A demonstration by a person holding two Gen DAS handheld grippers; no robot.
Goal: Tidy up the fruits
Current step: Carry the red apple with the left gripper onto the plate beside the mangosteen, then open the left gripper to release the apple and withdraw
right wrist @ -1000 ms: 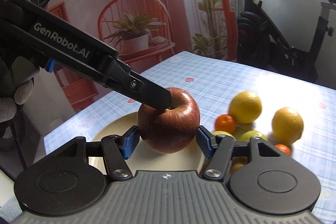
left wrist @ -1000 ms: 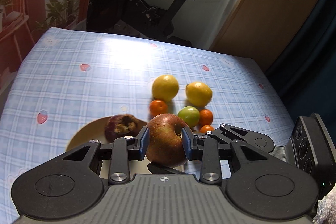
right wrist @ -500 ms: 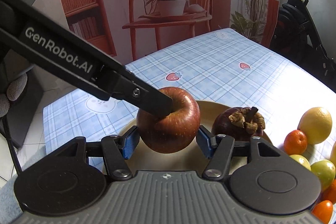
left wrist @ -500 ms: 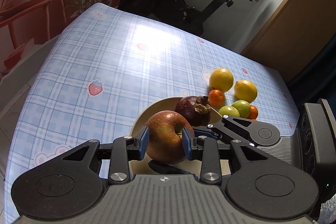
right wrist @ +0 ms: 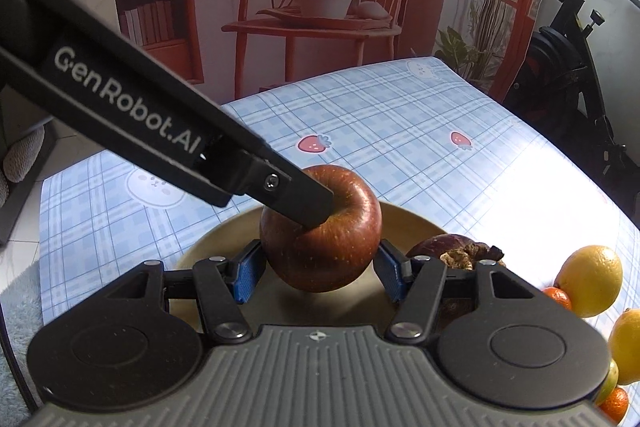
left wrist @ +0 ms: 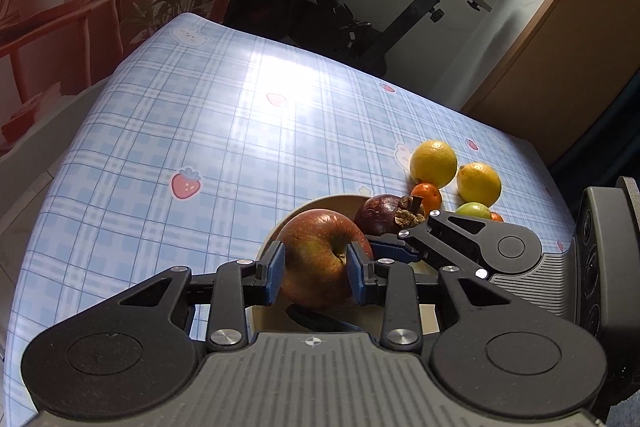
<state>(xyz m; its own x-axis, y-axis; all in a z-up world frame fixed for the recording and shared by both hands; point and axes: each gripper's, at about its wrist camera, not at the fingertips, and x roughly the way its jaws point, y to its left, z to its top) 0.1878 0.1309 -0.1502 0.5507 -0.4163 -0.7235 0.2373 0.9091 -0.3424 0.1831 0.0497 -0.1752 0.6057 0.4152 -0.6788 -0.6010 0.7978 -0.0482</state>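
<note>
Both grippers are now hovering over the plate [left wrist: 316, 202], having carried the apple [left wrist: 320, 259] across from the loose fruit.

Largest first: table [left wrist: 200, 115], plate, then apple, pinched by the left gripper [left wrist: 316, 273] and bracketed by the right gripper [right wrist: 318, 269]; mangosteen [left wrist: 384, 215] just right. Lower gently, release the left first.
</note>
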